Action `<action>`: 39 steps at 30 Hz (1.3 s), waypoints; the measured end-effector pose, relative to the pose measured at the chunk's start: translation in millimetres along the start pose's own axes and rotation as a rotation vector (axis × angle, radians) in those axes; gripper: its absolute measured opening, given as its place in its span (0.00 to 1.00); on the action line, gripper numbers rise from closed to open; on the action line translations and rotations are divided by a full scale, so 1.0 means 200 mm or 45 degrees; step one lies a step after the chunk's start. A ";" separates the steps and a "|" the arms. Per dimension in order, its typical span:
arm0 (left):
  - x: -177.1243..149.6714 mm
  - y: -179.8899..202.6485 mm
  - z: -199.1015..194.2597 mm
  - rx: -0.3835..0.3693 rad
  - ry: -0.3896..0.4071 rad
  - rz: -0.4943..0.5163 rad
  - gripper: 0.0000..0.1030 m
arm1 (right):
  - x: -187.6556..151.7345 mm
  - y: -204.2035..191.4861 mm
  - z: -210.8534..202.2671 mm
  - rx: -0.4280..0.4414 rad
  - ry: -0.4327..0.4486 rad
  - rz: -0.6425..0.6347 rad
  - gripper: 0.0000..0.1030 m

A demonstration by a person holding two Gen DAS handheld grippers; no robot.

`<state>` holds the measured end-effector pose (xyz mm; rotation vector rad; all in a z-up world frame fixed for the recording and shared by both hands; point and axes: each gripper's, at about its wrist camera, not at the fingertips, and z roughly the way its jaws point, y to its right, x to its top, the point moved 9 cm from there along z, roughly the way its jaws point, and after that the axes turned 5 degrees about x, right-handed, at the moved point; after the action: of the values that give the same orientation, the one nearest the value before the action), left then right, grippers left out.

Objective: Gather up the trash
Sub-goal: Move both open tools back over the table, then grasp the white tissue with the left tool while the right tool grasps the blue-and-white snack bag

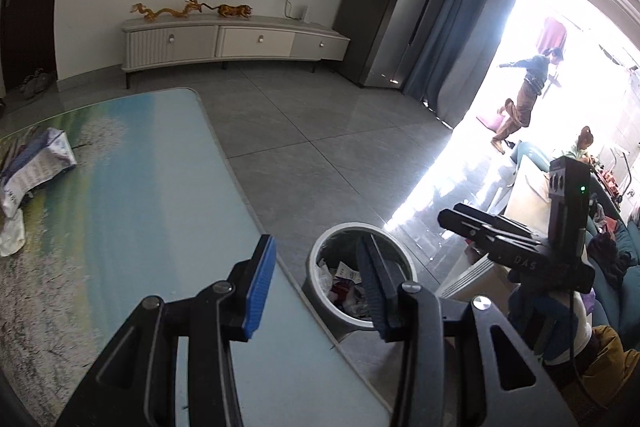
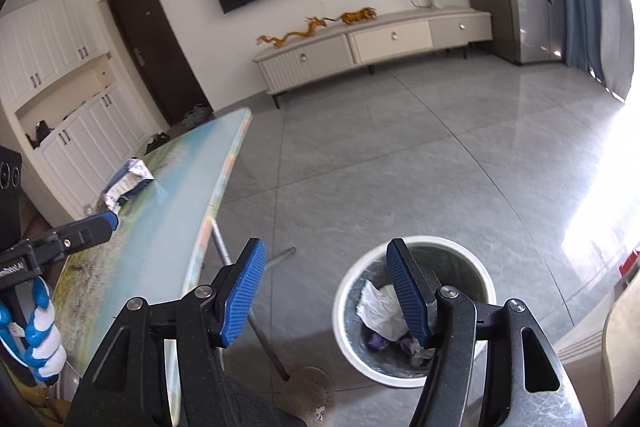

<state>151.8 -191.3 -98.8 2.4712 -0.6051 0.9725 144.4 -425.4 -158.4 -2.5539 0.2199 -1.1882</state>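
Both tools released, empty: left tool, right tool. Only right view shows white paper in bin; crumpled wrapper on worktop.

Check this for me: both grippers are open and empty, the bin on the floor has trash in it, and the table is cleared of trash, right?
Not quite. The table isn't cleared: a crumpled wrapper lies on it, seen in both wrist views. The rest holds: the left gripper and right gripper are open and empty, and the bin on the floor has trash in it.

Glossy glass table; crumpled paper wrapper; glossy floor tiles.
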 end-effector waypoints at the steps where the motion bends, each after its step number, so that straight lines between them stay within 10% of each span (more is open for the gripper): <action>1: -0.01 -0.07 -0.05 0.022 0.012 -0.017 0.39 | 0.02 -0.06 0.00 0.012 0.005 -0.020 0.61; 19: -0.25 -1.10 -0.42 0.369 0.078 -0.346 0.45 | 0.20 -0.80 0.23 0.167 -0.060 -0.352 0.69; 39: -0.16 -1.66 0.02 0.589 -0.051 -0.512 0.46 | 0.24 -1.38 1.17 0.487 -0.295 -0.649 0.82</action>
<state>309.0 86.5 -197.5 2.8543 0.1335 0.9800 356.8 -127.7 -169.6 -2.4292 -0.6807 -0.9515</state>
